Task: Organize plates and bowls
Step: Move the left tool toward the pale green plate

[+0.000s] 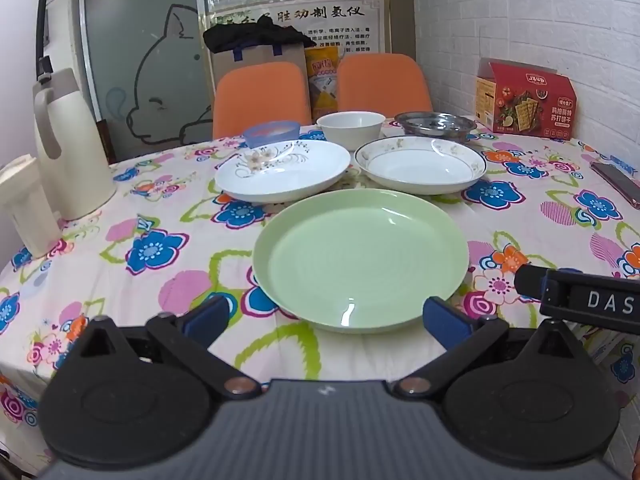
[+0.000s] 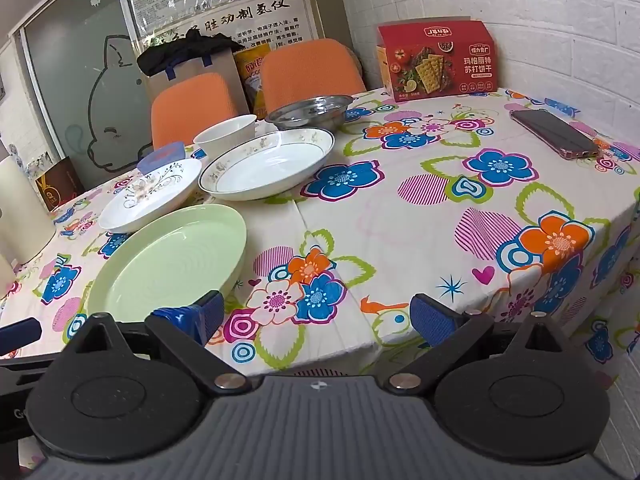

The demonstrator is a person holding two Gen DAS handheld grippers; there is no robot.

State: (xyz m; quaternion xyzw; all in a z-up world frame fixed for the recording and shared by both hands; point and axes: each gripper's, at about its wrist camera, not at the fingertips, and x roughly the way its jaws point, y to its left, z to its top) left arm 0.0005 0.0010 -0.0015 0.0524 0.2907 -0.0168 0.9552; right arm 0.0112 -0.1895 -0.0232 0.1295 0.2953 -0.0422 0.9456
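**Over the flowered table, both grippers spread wide**

On the flowered tablecloth in front of me lies the green plate, empty and flat, nearest of all the dishes. My left gripper hangs just above the table's near edge with its blue pads spread wide apart, one to each side of the plate's near rim; they grasp nothing, and I cannot tell whether either pad touches the rim. My right gripper is released too, its fingers splayed over bare cloth just to the right of the green plate, its left pad close to the plate's edge.

Behind the green plate sit two white plates side by side: the flower-sprig plate on the left and the gold-rimmed plate on the right, their rims close together. Farther back stand a small blue bowl, a white bowl and a steel dish in a rough row.

At the left edge of the table stand a cream jug and a cream container. A red cracker box stands by the brick wall, and a phone lies flat on the cloth well apart from the dishes. Two orange chairs face the far side.
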